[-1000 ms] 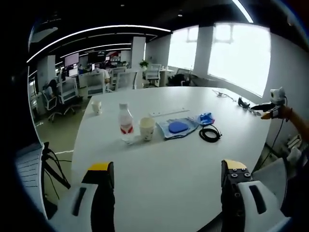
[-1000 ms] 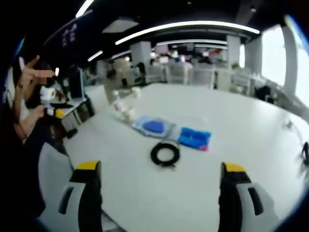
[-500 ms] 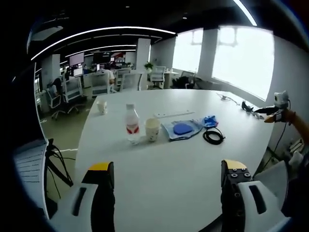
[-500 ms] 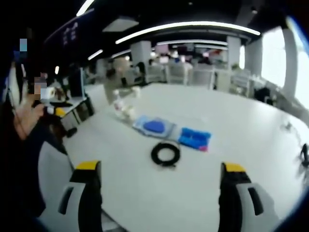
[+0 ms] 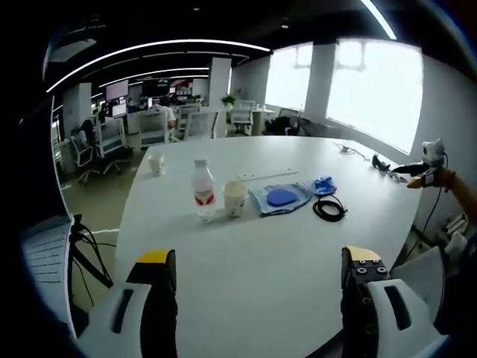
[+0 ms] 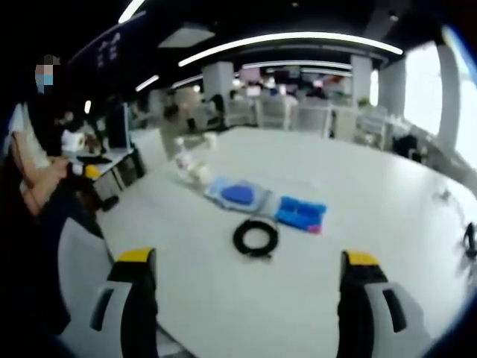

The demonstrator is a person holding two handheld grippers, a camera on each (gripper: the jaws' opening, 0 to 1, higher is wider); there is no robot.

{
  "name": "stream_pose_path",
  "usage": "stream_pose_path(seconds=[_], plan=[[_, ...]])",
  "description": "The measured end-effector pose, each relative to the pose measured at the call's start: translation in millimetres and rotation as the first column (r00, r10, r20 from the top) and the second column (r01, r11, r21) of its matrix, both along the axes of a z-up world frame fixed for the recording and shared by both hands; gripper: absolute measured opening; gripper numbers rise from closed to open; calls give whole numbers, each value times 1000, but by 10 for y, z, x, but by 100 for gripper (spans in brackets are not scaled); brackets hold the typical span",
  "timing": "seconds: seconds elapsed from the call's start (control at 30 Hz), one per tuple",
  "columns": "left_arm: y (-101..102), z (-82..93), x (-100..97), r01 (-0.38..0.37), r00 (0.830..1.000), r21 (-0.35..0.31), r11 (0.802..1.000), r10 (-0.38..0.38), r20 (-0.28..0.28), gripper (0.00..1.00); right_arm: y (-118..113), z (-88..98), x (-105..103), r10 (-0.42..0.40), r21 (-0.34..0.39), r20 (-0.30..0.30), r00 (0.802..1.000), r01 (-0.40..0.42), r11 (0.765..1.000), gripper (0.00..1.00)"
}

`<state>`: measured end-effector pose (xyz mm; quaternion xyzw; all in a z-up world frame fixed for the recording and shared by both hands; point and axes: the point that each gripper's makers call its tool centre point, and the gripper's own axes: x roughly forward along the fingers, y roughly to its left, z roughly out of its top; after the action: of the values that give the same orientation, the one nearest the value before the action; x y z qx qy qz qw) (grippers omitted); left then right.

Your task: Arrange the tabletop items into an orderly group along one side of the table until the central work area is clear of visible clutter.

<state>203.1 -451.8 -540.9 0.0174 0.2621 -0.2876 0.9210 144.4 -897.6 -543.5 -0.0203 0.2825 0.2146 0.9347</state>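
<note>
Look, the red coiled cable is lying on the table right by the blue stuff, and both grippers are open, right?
Not quite: the coiled cable is black, as the right gripper view shows. It does lie on the table by the blue items, and both grippers are open.

Open-plan office, bright windows point(image 5: 373, 89), curved ceiling light strips point(image 5: 149, 48) — office chairs point(image 5: 89, 145), white table point(image 5: 261, 246)

— From my seat the right gripper view is soft all over; the bottle point(image 6: 179, 158) and cup point(image 6: 198, 174) blur into pale smudges.

— Same here. The small dark things point(image 5: 378, 161) at the table's far edge in the left gripper view are too small for me to name.
</note>
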Motion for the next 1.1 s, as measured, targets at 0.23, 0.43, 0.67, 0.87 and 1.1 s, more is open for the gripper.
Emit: stream_pose_path(seconds=[0.23,0.43,0.67,0.87,1.1], plan=[[-23,-10,-1,7,1000,0,1000,-7,-5,90,-21,-18,-3,-8,-3,-2,1000,8,1000,100],[-46,3,5,12,1000,-4,1000,-12,-2,90,-17,-24,-20,-9,-1,-2,1000,9,1000,100],[-49,17,17,16,1000,-5,1000,-16,3,90,-22,-46,-47,-11,-2,-8,1000,11,1000,100],[-46,-9,8,21,1000,0,1000,-21,-3,90,-18,-48,-54,-12,-1,-11,1000,12,1000,100],[-41,-21,8,21,1000,0,1000,-21,-5,90,1,-64,-61,-8,-3,-16,1000,8,1000,100]])
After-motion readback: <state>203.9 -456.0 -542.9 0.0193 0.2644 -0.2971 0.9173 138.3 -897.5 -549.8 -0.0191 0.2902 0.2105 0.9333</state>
